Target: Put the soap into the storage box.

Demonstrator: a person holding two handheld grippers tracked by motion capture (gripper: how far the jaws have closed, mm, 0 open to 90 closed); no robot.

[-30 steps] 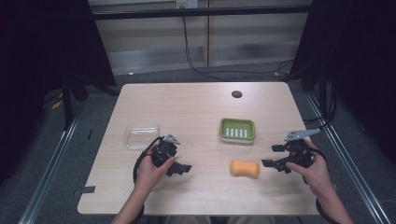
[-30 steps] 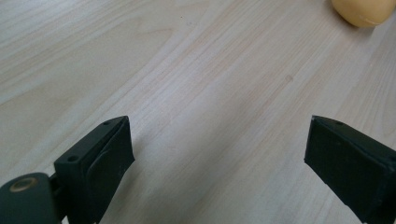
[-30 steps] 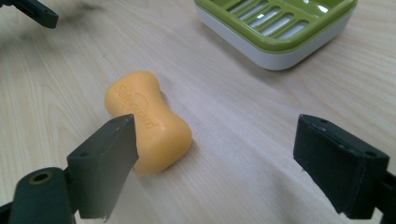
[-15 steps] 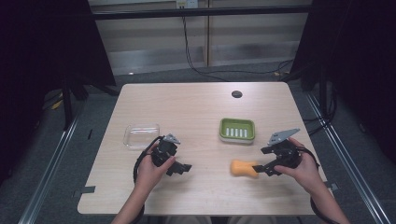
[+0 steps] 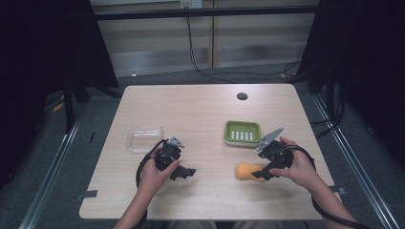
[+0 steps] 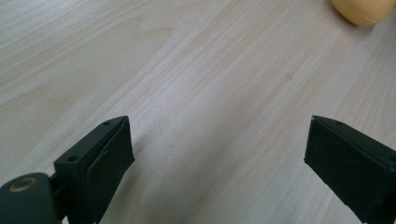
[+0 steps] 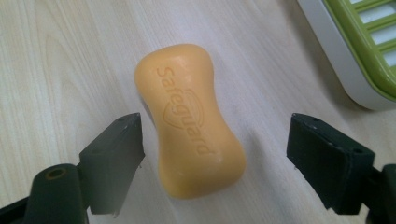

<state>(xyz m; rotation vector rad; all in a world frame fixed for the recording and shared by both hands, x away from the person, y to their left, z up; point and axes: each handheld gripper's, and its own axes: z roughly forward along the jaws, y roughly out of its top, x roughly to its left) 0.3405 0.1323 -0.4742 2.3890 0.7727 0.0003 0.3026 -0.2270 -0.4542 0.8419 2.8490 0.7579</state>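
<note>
Straddling the soap bar (image 7: 189,119), the right gripper (image 7: 215,158) has its jaws one on each side, just been closing but not pressing yet. The bar lies flat on the table (image 5: 200,114) with its long axis running away from the gripper, so the pinch lands across its narrow waist. It's orange, peanut-shaped, stamped Safeguard. The left gripper (image 5: 184,171) sits open, well off.

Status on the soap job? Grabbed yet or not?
Not grabbed yet. Done: the right gripper has reached the orange soap bar, which lies flat on the table between its jaws. In hand: those jaws have just been closing, with gaps on both sides. Left: grip and lift; probably to the empty green soap dish. The left gripper is open and idle.
</note>
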